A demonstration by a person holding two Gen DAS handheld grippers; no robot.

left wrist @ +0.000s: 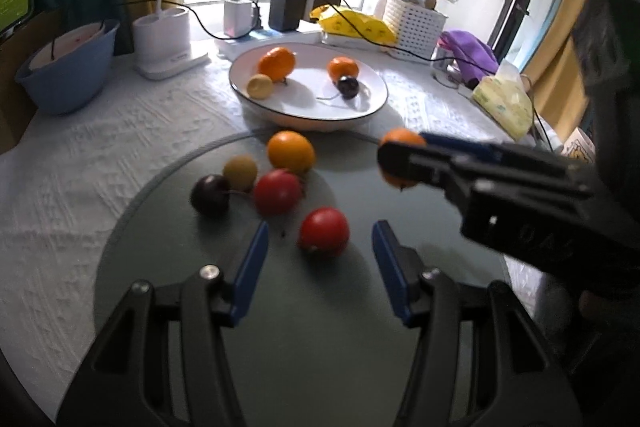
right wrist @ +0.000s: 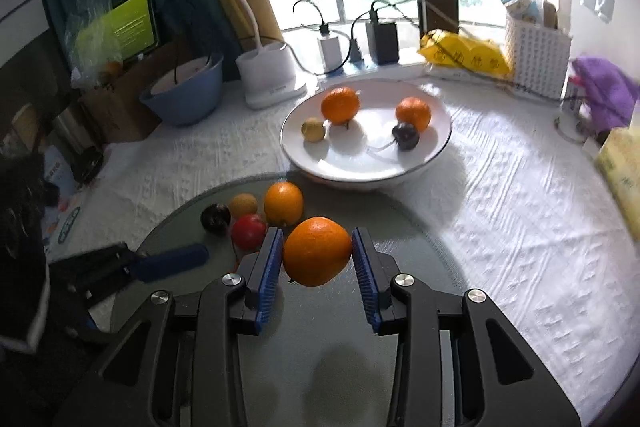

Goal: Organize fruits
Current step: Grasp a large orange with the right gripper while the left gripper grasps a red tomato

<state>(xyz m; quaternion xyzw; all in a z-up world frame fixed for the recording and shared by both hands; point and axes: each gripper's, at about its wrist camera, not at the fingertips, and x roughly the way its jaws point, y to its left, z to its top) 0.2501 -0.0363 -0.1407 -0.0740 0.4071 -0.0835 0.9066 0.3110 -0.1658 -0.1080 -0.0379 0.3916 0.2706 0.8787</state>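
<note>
White tablecloth (right wrist: 500,227); plate (right wrist: 440,131) holds four fruits; right tool (right wrist: 318,253) clamps orange (right wrist: 318,251); left tool (left wrist: 320,247) apart.

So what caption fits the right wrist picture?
Right gripper holds an orange above the glass turntable, facing the white bowl.

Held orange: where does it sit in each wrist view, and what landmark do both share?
Left wrist: the held orange is right of centre, clamped in the right tool reaching in from the right.
Right wrist: lower centre, between that tool's blue pads.
Shared landmark: the white bowl behind it.
</note>
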